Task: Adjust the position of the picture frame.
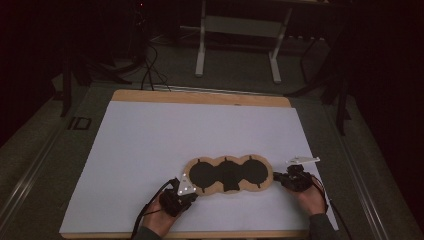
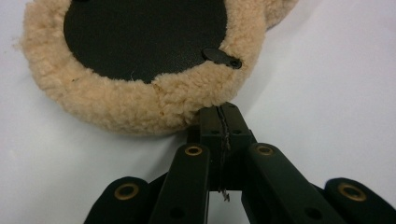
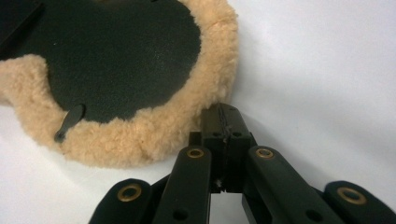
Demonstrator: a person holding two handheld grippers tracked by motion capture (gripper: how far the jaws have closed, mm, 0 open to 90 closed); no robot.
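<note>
A three-lobed pad lies flat on the white sheet, with a tan fleece rim, black round faces and small black tabs. My left gripper is at the pad's left lobe, held by a hand at the near edge. In the left gripper view its jaws are pressed together, tips touching the fleece rim. My right gripper is at the pad's right end. Its jaws are also together against the fleece. I cannot tell whether either pinches any fleece.
The white sheet covers a wooden tabletop. Bare sheet spreads behind and to the left of the pad. Beyond the table stand a white frame's legs, and dark cables lie on the floor.
</note>
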